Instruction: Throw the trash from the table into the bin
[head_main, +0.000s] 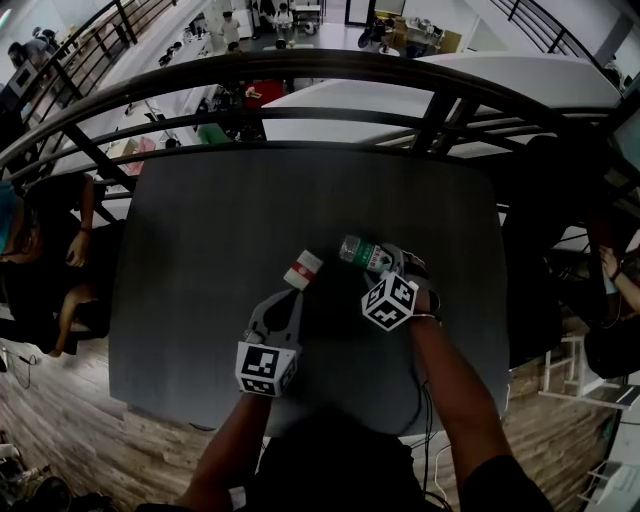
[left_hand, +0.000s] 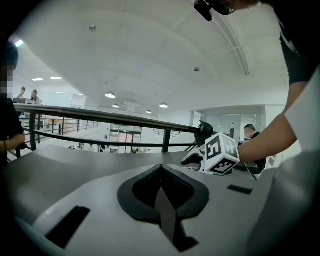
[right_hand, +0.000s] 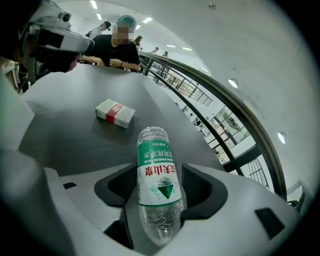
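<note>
a clear plastic bottle (right_hand: 156, 170) with a green label lies on its side on the grey table (head_main: 220, 220). it sits between the spread jaws of the right gripper (right_hand: 159, 186), which do not squeeze it. closing squarely on the label should stop it rolling out. a red and white box (right_hand: 115, 113) lies beyond. the left gripper (left_hand: 162, 175) is clenched on nothing.

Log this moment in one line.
left gripper: shut, empty | right gripper: open, bottle between jaws, lying on table | red-and-white box: on table, ungripped
</note>
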